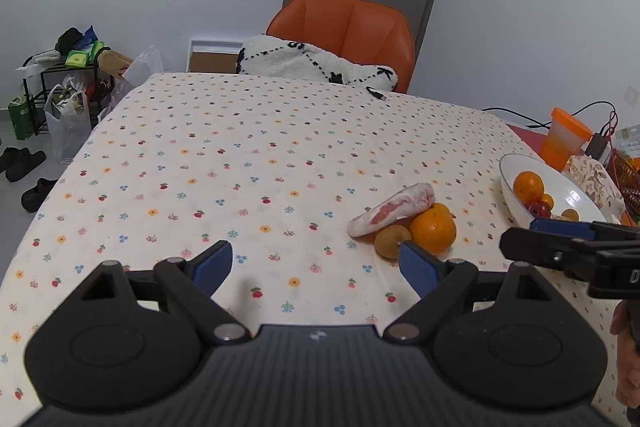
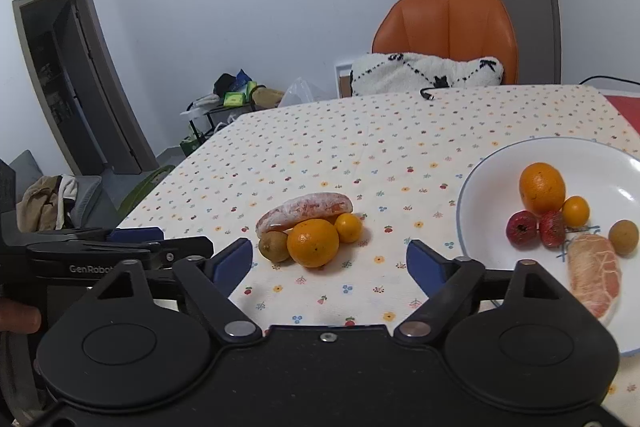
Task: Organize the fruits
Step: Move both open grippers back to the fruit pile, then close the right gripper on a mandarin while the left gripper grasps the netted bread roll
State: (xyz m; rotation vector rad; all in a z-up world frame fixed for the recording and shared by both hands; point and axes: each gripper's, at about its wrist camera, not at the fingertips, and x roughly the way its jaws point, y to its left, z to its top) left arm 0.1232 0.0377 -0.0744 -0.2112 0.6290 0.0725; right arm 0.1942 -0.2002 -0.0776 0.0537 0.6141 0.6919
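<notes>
Currently, on the floral-dotted cream tablecloth [image 2: 320, 147], a cluster of four loose fruits sits touching: one peeled pink pomelo segment with white pith [image 2: 305, 209], one large round orange [image 2: 313, 242], one small yellow-orange kumquat-like fruit [image 2: 348, 227], one brownish-green round fruit [image 2: 274, 246]. Pomelo segment lies behind the other three, partly leaning on them.

White shallow bowl with thin blue rim [image 2: 480, 183], to the right of the cluster, apart from it. Contents counted: one large orange [image 2: 542, 187], one small orange fruit [image 2: 576, 211], two dark red bumpy fruits [image 2: 536, 229], one brownish-green round fruit [image 2: 623, 237], one peeled pomelo segment [image 2: 595, 277]. Six pieces in all.

Left gripper [image 1: 316, 265]: blue pads spread wide, nothing between them, above the cloth just left of the cluster. Right gripper [image 2: 330, 263]: fingers likewise spread, empty, facing the cluster.

Background: one orange chair [image 2: 448, 31].
</notes>
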